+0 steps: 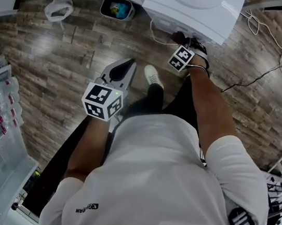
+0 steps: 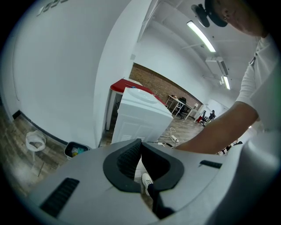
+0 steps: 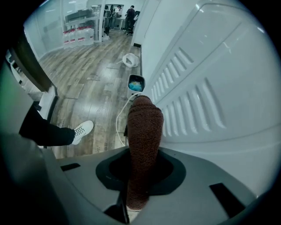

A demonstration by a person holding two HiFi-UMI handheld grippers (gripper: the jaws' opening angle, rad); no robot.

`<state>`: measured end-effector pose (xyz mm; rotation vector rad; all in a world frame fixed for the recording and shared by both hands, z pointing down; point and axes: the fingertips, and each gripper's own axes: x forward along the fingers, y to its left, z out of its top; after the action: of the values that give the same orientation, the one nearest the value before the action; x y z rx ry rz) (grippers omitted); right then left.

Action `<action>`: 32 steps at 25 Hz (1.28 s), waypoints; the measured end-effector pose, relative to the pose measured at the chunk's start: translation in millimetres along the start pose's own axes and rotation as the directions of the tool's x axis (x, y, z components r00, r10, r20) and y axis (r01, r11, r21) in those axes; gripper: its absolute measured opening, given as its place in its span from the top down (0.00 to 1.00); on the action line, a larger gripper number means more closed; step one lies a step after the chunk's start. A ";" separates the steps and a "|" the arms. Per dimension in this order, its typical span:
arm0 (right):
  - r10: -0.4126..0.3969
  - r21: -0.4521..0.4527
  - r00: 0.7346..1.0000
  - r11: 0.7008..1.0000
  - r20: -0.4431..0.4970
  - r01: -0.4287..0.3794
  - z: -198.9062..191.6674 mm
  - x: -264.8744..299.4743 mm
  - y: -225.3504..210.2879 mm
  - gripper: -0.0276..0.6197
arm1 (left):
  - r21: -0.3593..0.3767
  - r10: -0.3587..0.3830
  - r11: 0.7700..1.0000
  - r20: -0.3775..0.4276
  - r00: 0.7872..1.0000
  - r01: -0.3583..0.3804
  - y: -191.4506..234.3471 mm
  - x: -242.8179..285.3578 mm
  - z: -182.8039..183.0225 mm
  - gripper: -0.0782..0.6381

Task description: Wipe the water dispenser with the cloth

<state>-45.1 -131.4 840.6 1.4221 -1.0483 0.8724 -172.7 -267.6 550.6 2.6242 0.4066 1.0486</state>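
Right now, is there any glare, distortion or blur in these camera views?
Head view: fisheye bends the wood floor, with soft glare patches on it. Left gripper view: ceiling lights blown out, corners black. Right gripper view: cloth sharp, water dispenser bright, rim vignetted.

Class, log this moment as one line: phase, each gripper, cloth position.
phase: wiping approach | right gripper: shut on brown cloth | position: beside water dispenser vented panel, contact unclear | left gripper: shut, empty
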 end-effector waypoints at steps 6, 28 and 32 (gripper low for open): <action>0.015 -0.019 1.000 1.000 -0.016 -0.015 -2.3 9.0 2.7 0.85 | -0.006 0.004 1.000 -0.001 1.000 -0.004 0.9 2.0 -0.6 0.89; -0.062 0.731 0.897 0.605 0.437 -0.314 -40.0 -213.8 14.1 0.85 | 0.064 -0.136 0.989 0.063 0.989 0.132 -9.5 -4.8 31.2 0.89; -0.104 0.734 0.818 0.516 0.566 -0.442 -34.8 -261.1 14.1 0.85 | 0.092 -0.172 0.982 0.075 0.982 0.165 -26.7 -3.8 36.8 0.89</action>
<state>-144.1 -64.0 605.6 2.5735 -1.2742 1.2653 -153.5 -250.3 513.1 2.6408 0.6552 0.8843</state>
